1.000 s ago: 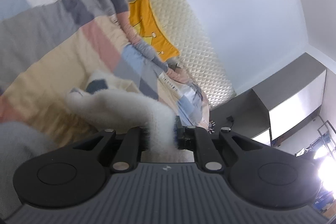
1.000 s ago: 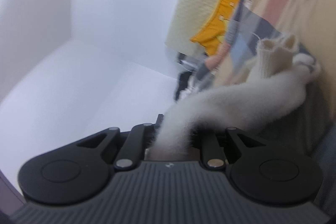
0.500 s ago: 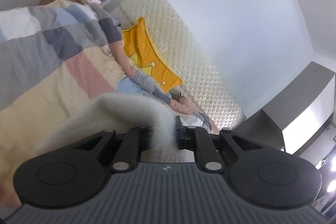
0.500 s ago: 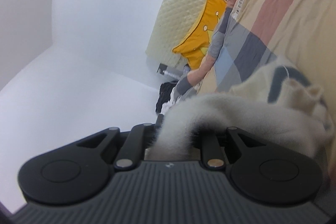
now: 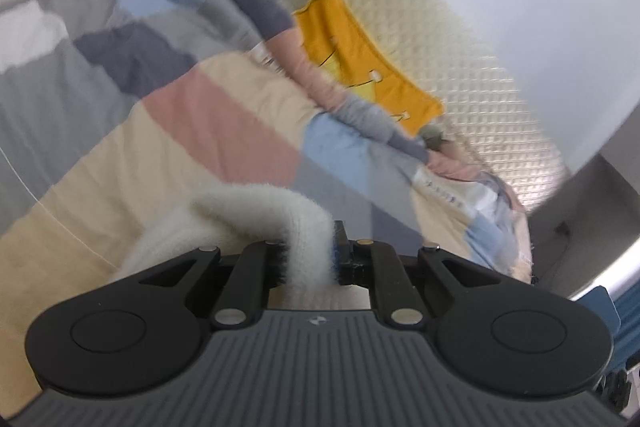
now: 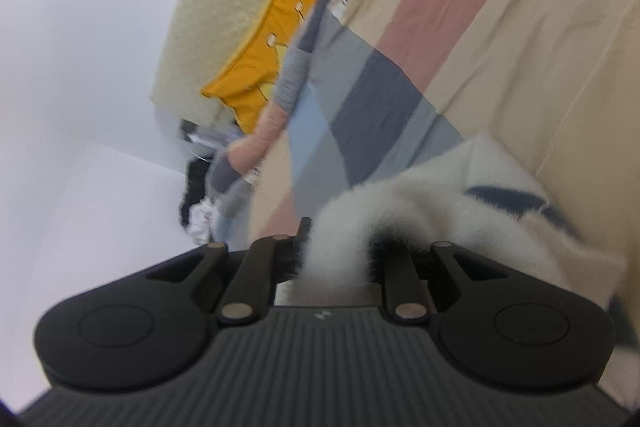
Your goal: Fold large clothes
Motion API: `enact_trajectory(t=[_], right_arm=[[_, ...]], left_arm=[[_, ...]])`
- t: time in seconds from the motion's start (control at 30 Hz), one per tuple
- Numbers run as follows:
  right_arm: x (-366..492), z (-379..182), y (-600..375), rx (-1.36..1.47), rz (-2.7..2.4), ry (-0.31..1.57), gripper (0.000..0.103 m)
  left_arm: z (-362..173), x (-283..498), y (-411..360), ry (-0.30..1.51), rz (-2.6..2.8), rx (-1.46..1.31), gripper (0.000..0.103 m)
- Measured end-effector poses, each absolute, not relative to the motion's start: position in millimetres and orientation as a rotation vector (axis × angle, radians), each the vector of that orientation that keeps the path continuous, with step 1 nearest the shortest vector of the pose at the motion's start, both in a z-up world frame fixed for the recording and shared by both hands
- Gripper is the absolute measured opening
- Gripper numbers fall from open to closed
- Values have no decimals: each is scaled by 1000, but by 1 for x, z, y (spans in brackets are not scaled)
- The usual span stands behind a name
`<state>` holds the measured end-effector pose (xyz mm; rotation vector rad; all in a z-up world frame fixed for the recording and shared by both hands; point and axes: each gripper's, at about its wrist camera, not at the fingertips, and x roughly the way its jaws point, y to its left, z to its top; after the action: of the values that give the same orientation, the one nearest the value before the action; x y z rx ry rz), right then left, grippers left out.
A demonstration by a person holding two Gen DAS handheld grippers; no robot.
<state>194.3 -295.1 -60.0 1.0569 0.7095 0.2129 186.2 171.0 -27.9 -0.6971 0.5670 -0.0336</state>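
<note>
both the left tongs (image 5: pixel 310 251) and right tongs (image 6: pixel 340 255) are clamped on the fluffy white sweater (image 6: pixel 460 187) over the bed's patchwork quilt (image 5: pixel 200 115); the slippery pile could slide free, dropping a corner and skewing the fold.

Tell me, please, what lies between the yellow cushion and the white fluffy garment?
Only the patchwork quilt lies between the yellow cushion and the white fluffy garment; both wrist views show it.
</note>
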Motion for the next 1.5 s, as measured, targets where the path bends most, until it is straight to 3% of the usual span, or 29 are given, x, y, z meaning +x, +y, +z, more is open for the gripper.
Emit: enact_trajectory(t=[0.27,0.7,0.73,0.77,0.8,0.83,0.87,0.93,1.3,1.5], right_arm=[[228,-93,-303,1099,212,721,20],[258,-124,-305,1122,268,733,21],[257,-123,-304,1120,267,733,22],[255,-122,-304,1122,267,732,25],[253,-121,-304,1124,271,730,32],[251,-119,-303,1127,278,725,44],[248,-117,-302,1129,293,713,52],[243,-109,-298,1119,333,700,72],[198,-68,-252,813,396,732,72],[181,-57,-230,567,346,744,69]], left_arm=[[-72,261,177,552,-58,-697,14],[-123,290,187,651,-43,-783,19],[-124,289,189,654,-47,-799,24],[-124,286,191,656,-58,-816,39],[-125,284,193,660,-84,-854,51],[-127,281,196,664,-112,-915,70],[-130,275,199,666,-133,-991,74],[-127,260,198,654,-152,-1039,74],[-64,193,138,671,-184,-640,74],[-74,194,107,732,-128,-417,74]])
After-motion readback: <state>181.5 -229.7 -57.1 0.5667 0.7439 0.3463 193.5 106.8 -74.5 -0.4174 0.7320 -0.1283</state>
